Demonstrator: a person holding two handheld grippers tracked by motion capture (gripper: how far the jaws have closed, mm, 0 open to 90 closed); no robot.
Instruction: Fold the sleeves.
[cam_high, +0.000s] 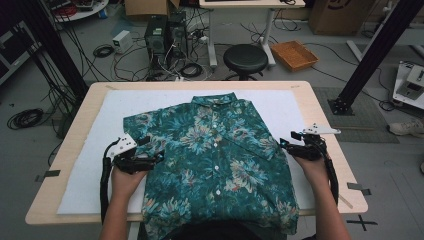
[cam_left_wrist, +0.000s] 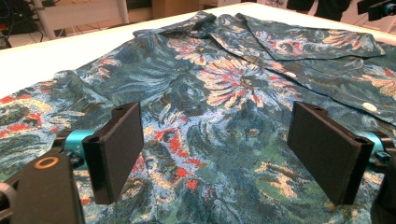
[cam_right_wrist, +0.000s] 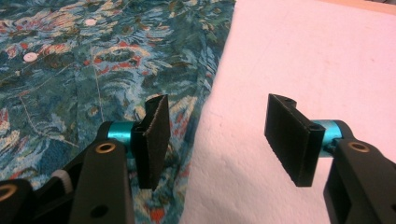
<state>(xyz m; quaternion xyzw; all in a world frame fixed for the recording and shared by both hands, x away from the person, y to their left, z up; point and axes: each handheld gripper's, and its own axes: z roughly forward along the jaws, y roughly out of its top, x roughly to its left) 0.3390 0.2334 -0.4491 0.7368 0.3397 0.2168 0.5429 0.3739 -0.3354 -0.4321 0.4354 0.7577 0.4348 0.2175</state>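
Teal floral shirt (cam_high: 215, 155) lies buttoned on the table's (cam_high: 320, 107) white pad, hem over the near edge; left gripper (cam_left_wrist: 219, 154) and right gripper (cam_right_wrist: 219, 140) both gape, holding nothing.

Black left tool (cam_high: 161, 156) and right tool (cam_high: 281, 142), each topped by a grey three-cornered plate, trailing a thick black cable. Flat, rectangular black pads (cam_left_wrist: 119, 148) on turquoise cylindrical mounts; brass-ringed screws in matte black arms. Bare forearms, no sleeves showing.

Matt woven cloth shirt (cam_high: 215, 155) lies on rough white foam mat (cam_high: 90, 165) over wood table (cam_high: 65, 150).
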